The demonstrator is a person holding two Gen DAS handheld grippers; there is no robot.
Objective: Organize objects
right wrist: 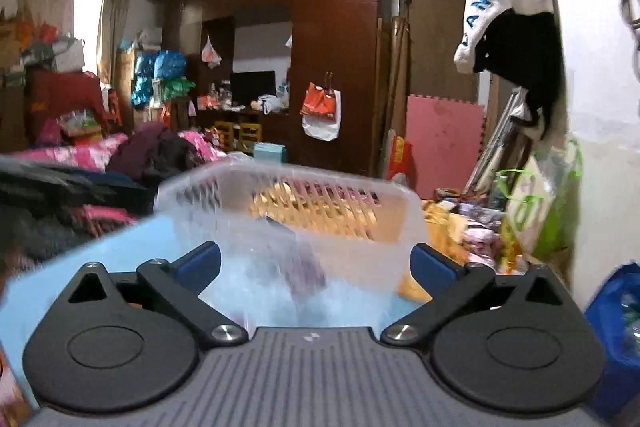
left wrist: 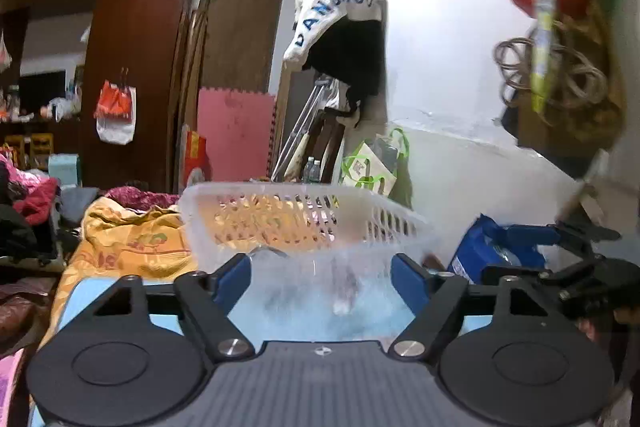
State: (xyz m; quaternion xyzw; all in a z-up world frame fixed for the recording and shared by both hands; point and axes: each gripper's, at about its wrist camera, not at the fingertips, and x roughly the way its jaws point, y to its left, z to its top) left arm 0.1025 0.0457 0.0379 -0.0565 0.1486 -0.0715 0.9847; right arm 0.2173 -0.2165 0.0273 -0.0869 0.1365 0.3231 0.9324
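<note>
A translucent white plastic basket with slotted walls stands on a light blue surface, just ahead of both grippers. In the left wrist view my left gripper is open, its blue pads wide apart on either side of the basket's blurred near wall without pressing it. The right wrist view shows the same basket from its other corner. My right gripper is open too, with nothing clamped. Blurred dark and purple items lie inside the basket.
A blue bag sits right of the basket by the white wall. An orange quilt lies to the left and behind it. Piled clothes, a dark wardrobe and a pink foam mat stand farther off.
</note>
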